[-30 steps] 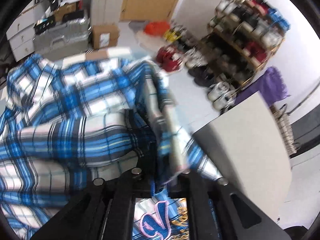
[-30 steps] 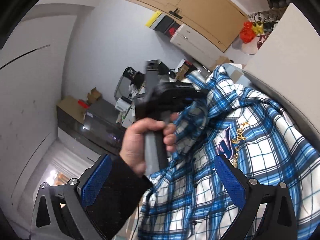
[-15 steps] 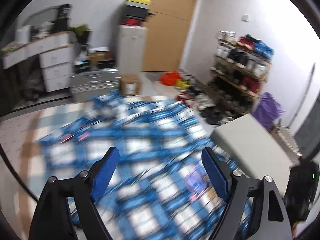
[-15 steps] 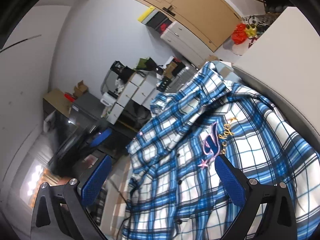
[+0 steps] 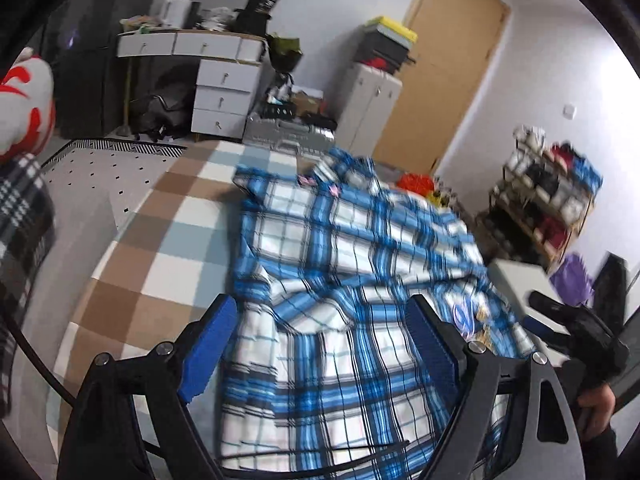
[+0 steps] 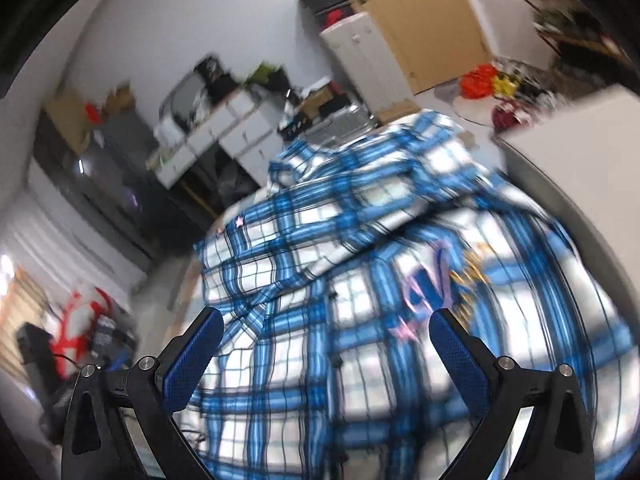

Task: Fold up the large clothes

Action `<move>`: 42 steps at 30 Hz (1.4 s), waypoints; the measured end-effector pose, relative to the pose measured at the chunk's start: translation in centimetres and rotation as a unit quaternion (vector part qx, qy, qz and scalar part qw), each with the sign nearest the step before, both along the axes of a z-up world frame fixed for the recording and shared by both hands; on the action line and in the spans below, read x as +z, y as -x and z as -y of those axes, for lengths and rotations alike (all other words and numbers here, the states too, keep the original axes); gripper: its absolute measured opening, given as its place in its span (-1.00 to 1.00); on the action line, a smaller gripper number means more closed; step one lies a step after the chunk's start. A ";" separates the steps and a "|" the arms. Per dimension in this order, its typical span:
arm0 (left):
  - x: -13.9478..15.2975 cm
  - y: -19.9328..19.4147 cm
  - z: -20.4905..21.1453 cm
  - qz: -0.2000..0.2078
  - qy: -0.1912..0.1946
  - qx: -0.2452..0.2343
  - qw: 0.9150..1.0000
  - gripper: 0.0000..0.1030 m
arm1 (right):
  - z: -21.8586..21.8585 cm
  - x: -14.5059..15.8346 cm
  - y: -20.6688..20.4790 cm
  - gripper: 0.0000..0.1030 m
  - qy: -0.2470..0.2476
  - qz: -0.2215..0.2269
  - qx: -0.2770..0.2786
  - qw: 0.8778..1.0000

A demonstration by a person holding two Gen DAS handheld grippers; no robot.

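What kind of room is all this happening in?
Most likely a lived-in home room, perhaps a bedroom or entry area: a shoe rack packed with shoes, a white drawer unit under a cluttered desk, and a blue plaid shirt spread on a checkered cloth.

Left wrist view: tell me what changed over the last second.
The left gripper let go of the blue and white plaid shirt: its jaws, shut on a fold a second ago, now stand open above the cloth. The shirt dropped flat onto the brown and white checked surface. The right gripper stayed open, empty.
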State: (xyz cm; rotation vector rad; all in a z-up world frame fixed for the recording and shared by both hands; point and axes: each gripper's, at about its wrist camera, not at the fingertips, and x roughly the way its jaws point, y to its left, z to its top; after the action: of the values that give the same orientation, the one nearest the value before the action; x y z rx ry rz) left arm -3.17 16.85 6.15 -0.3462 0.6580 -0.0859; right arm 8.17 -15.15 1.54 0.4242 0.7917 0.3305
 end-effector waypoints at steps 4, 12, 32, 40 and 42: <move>0.5 0.3 -2.7 0.018 0.000 0.044 0.999 0.62 | -6.8 1.5 -7.1 1.00 0.095 -0.031 0.067 0.993; 0.1 0.8 -6.2 0.059 -0.021 0.113 0.992 0.62 | -19.5 -2.4 -16.8 0.86 0.174 -0.096 0.148 0.969; -1.6 -0.4 -8.2 0.026 0.045 0.124 0.991 0.62 | -22.4 -4.1 -14.1 0.64 0.307 -0.032 0.197 0.930; -2.5 -1.3 -8.3 0.009 0.027 0.118 0.993 0.62 | -28.8 -4.4 -19.1 0.71 0.445 0.041 0.264 0.855; -2.7 -1.6 -8.4 0.004 0.024 0.111 0.993 0.62 | -30.0 -5.7 -19.9 0.67 0.457 0.035 0.286 0.842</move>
State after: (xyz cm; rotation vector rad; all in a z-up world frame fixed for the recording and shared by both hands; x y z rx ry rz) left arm -1.61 25.26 3.46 -0.4637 0.6055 0.1097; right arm 28.11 14.84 -4.15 -0.7445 0.8992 0.4726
